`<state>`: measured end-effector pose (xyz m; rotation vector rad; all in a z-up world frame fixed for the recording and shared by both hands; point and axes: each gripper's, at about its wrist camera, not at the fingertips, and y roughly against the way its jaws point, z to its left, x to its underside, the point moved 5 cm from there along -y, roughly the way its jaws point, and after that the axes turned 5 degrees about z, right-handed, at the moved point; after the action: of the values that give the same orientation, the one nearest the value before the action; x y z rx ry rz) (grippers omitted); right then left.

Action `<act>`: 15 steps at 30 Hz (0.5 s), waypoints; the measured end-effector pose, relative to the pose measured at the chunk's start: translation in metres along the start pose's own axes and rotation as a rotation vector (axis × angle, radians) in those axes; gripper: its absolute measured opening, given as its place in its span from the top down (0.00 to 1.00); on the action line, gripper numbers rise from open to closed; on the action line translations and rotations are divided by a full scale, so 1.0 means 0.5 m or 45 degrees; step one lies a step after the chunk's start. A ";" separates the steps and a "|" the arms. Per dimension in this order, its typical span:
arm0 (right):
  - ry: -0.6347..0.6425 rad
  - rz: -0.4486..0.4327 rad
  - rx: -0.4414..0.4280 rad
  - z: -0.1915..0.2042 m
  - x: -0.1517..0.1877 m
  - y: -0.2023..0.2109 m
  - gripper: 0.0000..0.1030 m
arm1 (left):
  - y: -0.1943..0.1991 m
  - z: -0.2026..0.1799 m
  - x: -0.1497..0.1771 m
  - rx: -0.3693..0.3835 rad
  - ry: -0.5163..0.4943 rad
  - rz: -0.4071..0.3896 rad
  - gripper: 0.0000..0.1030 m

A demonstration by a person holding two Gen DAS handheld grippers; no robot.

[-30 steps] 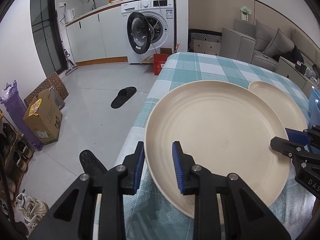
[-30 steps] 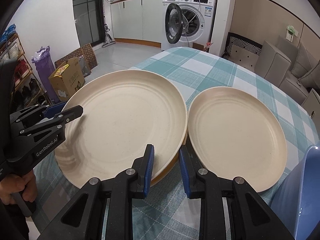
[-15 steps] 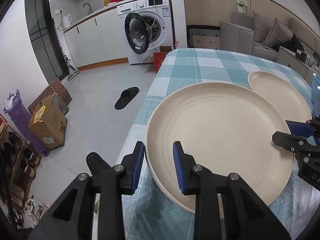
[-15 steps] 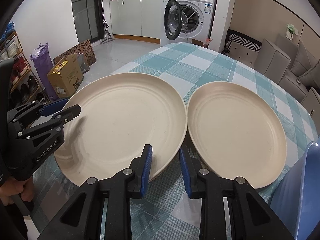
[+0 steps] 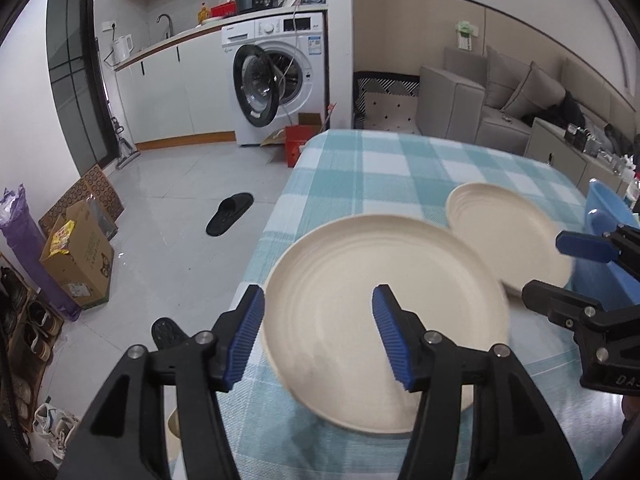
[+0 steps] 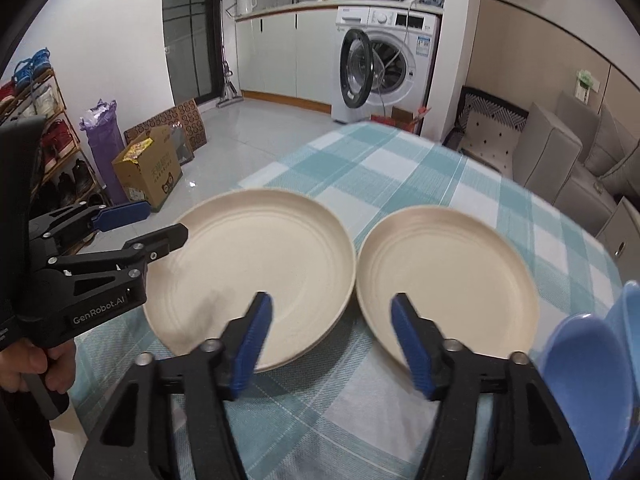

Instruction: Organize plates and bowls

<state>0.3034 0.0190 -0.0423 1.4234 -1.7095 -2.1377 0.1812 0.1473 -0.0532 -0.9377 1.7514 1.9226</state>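
Both the left tongs (image 5: 318, 330) and right tongs (image 6: 332, 338) had just spread wide, releasing the large plate (image 6: 256, 272) onto the counter (image 6: 400, 168) beside the smaller plate (image 6: 448, 280).

Cream plates: two, a larger plate (image 6: 256, 268) ahead-left of the right gripper's fingers and a smaller plate (image 6: 448, 280) ahead-right of them.
Blue dishes: at least two overlapping pieces (image 6: 592, 364) at the far right of those fingers; kind unclear.
Grippers: two, the left gripper (image 5: 318, 336) and the right gripper (image 6: 332, 340), each with two blue-padded fingers spread apart.
Tabletop: one, under a checked cloth (image 6: 400, 168).
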 end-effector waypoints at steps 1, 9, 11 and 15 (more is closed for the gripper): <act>0.005 -0.021 0.012 -0.008 -0.005 0.021 0.23 | 0.008 -0.007 -0.006 0.010 -0.001 -0.010 0.24; -0.028 -0.103 0.091 -0.091 -0.027 0.136 0.04 | 0.048 -0.071 -0.056 0.118 -0.023 -0.057 0.03; -0.043 -0.117 0.112 -0.119 -0.031 0.159 0.03 | 0.055 -0.091 -0.067 0.147 -0.033 -0.062 0.01; -0.076 -0.118 0.123 -0.176 -0.039 0.191 0.01 | 0.060 -0.137 -0.090 0.170 -0.086 -0.060 0.00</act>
<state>0.3285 -0.0722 0.0486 1.5058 -1.8264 -2.1933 0.2080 0.0831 -0.0008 -0.8489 1.7778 1.7638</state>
